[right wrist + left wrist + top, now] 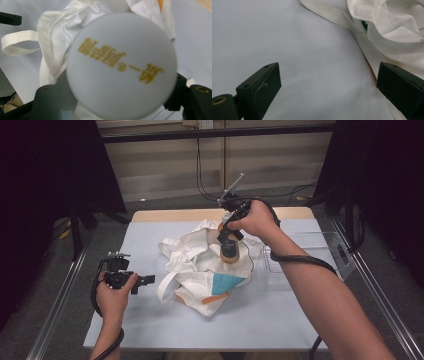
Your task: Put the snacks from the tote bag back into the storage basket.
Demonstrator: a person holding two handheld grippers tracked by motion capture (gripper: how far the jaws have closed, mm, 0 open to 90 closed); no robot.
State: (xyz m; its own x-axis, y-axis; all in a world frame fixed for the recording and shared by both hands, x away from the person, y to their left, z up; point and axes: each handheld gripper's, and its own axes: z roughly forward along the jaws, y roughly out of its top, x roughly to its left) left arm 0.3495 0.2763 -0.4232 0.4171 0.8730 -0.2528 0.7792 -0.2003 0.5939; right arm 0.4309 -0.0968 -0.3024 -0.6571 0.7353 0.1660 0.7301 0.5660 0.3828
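Gripping bottle, cap txt rt view

Table evenly lit, surroundings dark; the white lid looms blurred.

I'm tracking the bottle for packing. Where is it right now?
In the high view the bottle sits right of centre, held in the right gripper just above the crumpled white tote bag, left of the clear tray.
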